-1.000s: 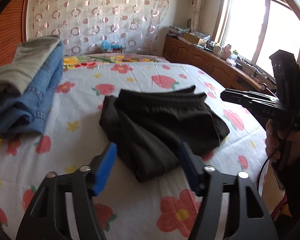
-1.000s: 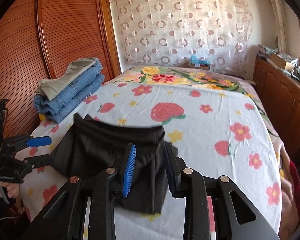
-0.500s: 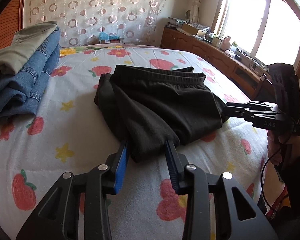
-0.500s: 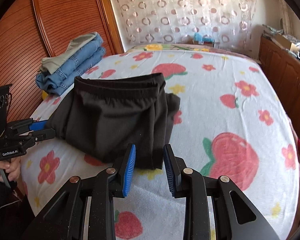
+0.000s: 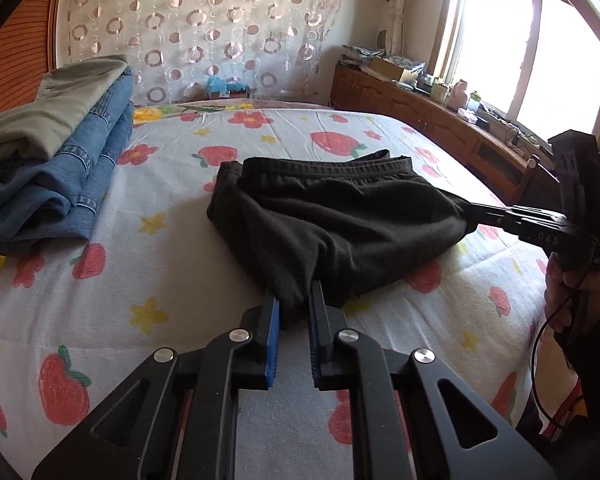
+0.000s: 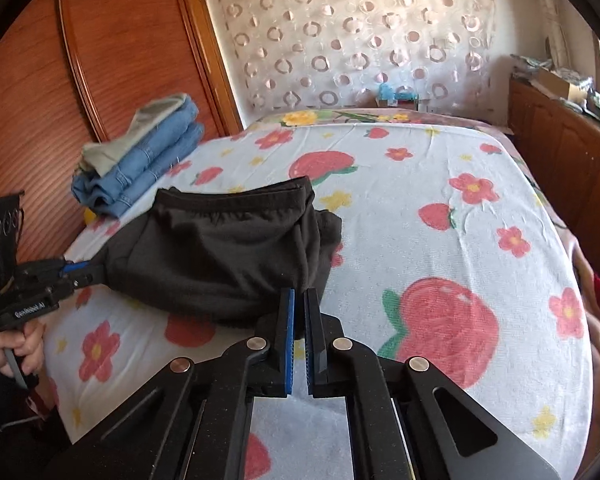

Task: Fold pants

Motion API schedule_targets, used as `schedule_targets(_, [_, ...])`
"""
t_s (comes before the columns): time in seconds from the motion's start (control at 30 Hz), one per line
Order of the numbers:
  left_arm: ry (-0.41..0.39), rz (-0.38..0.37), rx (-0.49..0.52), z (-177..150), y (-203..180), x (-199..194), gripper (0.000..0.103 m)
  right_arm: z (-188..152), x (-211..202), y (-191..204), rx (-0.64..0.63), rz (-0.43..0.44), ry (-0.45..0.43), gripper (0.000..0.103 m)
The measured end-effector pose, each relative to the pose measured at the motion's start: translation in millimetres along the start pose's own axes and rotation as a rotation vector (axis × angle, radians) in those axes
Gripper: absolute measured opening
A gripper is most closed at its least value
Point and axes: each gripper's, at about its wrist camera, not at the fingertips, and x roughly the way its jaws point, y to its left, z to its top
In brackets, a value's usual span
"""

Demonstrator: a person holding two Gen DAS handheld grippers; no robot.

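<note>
Black pants (image 5: pixel 340 216) lie folded on the flowered bed sheet (image 5: pixel 140 264), waistband at the far side. My left gripper (image 5: pixel 294 304) is shut on the near corner of the pants. In the right wrist view the pants (image 6: pixel 228 248) lie ahead, and my right gripper (image 6: pixel 299 300) is shut on their near edge. The right gripper (image 5: pixel 472 212) also shows in the left wrist view at the pants' right corner. The left gripper (image 6: pixel 88 270) shows in the right wrist view at their left corner.
A stack of folded jeans with a grey-green garment on top (image 5: pixel 52 148) sits on the bed's left side, also in the right wrist view (image 6: pixel 140 160). A wooden cabinet (image 5: pixel 440 120) with clutter runs along the right under the window. A wooden wardrobe (image 6: pixel 120 60) stands left.
Both grippers moved in to the pants and closed on their near corners. The left gripper was wide open one second ago.
</note>
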Motion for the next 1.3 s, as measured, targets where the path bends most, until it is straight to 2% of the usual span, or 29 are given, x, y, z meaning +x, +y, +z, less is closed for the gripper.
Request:
schedule_targets(0.17, [0.002,-0.006,-0.004,-0.8,-0.6,-6.6,0.013,-5.0,-5.0,4.5,-0.010,-0.021,0.000,0.003])
schedule_targets(0.33, [-0.017,-0.029,0.028,-2.1,-9.4,-30.9,0.013,-9.6,-30.0,9.6,-0.024,-0.001,-0.002,0.003])
schedule_targets(0.47, [-0.014,-0.017,0.034,-10.3,-7.6,-43.9,0.013,-19.6,-50.6,14.3,-0.019,0.028,0.015,0.003])
schedule_targets(0.73, [0.035,0.004,-0.014,-28.4,7.8,-35.5,0.013,-36.0,-57.6,12.9,-0.001,0.009,0.043,0.004])
schedule_targets(0.8, [0.022,0.010,-0.013,-26.6,6.1,-35.4,0.013,-34.7,-55.0,16.9,-0.016,-0.002,0.048,0.014])
schedule_targets(0.87, [0.010,0.013,-0.011,-23.7,4.5,-35.0,0.013,-33.2,-49.3,21.3,-0.033,0.003,0.057,0.017])
schedule_targets(0.93, [0.011,0.008,-0.018,-21.4,3.8,-34.1,0.021,-34.1,-43.5,25.0,-0.056,0.000,0.073,0.018])
schedule_targets(0.97, [0.012,0.000,-0.024,-20.5,4.2,-32.8,0.033,-34.1,-39.9,26.0,-0.065,-0.003,0.081,0.018])
schedule_targets(1.0, [0.010,-0.015,-0.032,-19.8,4.5,-31.9,0.040,-35.4,-37.7,26.7,-0.073,-0.004,0.088,0.018])
schedule_targets(1.1, [0.007,-0.035,-0.038,-18.4,1.8,-29.2,0.042,-39.6,-29.9,26.5,-0.081,-0.013,0.112,0.018])
schedule_targets(1.3, [0.007,-0.047,-0.014,-16.0,-10.7,-21.2,0.042,-40.5,-26.4,21.5,-0.078,0.004,0.093,0.018])
